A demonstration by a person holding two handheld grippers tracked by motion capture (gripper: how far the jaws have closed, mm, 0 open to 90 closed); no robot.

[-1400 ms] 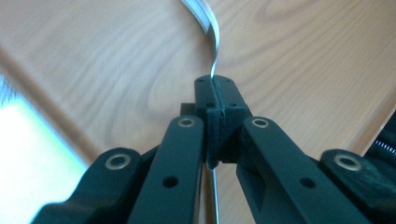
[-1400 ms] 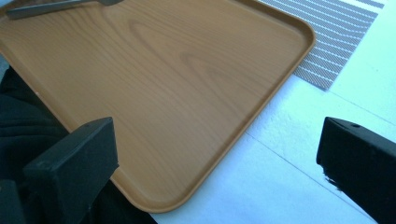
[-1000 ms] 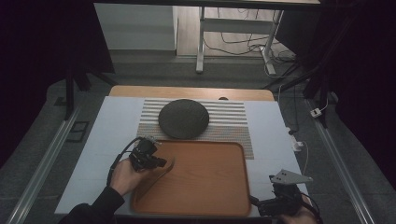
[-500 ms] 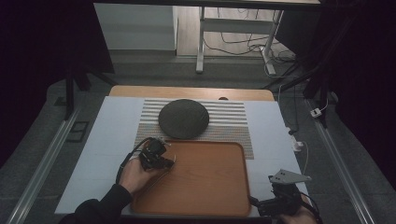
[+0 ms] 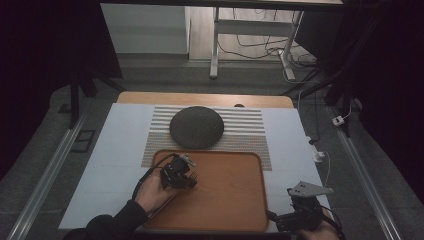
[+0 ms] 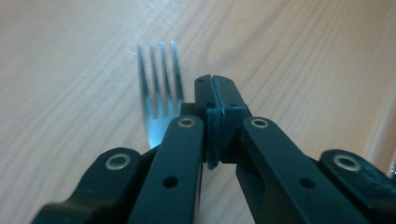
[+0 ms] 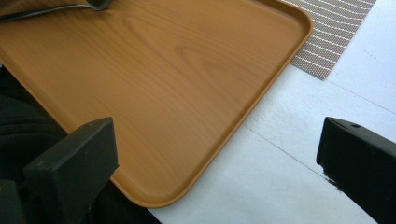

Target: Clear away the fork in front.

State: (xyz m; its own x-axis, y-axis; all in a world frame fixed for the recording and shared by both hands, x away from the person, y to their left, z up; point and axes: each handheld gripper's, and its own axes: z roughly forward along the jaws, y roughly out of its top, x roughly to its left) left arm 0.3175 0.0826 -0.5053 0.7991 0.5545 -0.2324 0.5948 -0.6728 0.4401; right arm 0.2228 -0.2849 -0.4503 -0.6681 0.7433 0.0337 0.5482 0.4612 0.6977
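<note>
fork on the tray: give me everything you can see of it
The fork looks like shiny metal, with four straight tines and a curved neck. It lies over the wooden tray, tines pointing away from the left gripper, whose jaws are shut. The neck disappears under the jaws, so whether they clamp it is unclear. In the right gripper view its thin handle shows near the tray's far corner.

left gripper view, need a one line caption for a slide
Left gripper with jaws closed together above a wooden tray, a metal fork lying just behind them, tines pointing away.
</note>
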